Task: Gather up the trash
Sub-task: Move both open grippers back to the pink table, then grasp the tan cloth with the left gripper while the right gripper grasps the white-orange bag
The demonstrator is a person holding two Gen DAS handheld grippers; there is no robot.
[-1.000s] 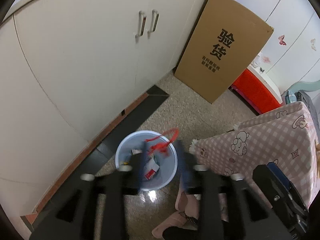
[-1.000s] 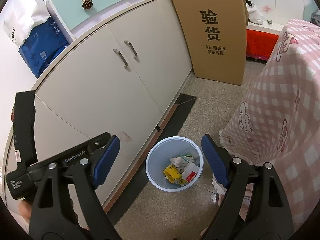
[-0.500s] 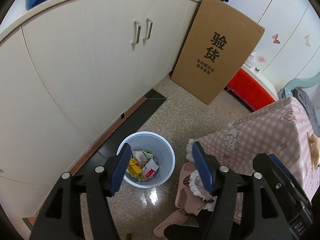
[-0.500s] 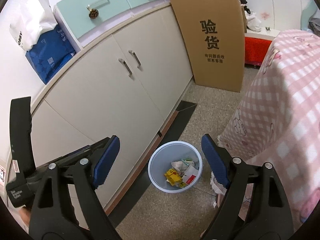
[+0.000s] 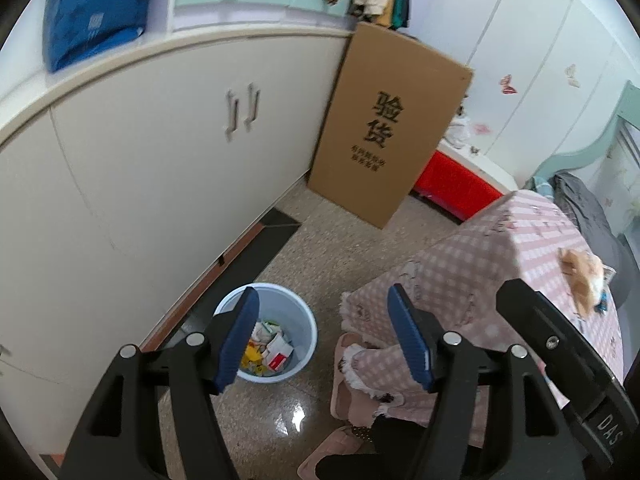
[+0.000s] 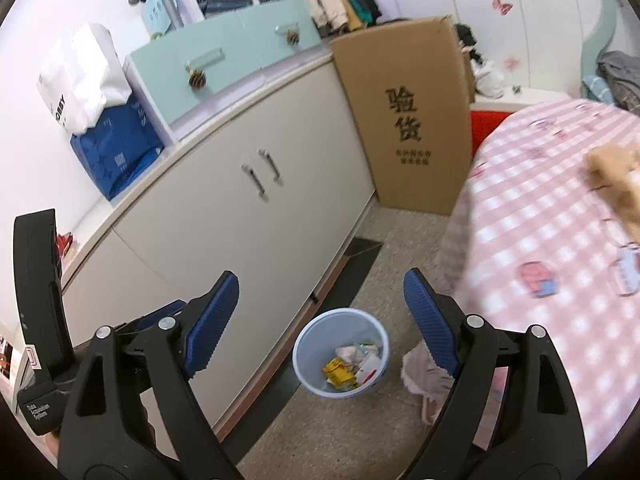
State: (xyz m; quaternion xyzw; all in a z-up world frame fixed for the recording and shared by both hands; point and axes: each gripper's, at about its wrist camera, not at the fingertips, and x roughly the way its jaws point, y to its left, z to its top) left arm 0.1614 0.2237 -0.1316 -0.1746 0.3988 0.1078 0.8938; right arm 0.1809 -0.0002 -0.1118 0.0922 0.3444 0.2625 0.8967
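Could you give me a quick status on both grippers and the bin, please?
Left gripper open, empty, jaws just opened. Right gripper open, empty. Bin upright on floor, trash inside. Nothing in the way.

The tall cardboard box [image 5: 384,128] leaning against the cabinet bears 2 large black characters, 验货, one above the other, with 2 lines of smaller print beneath them that are too blurred to read; the same characters show on the box in the right wrist view. A white bag [image 6: 80,80] on the cabinet top carries black letters running up its side that read "OBBY", the start being hidden. The black housing at the lower right of the left wrist view, part of the other tool [image 5: 592,400], shows "DAS". In the right wrist view a black housing [image 6: 38,416] at the lower left reads "Data Acquisition System".
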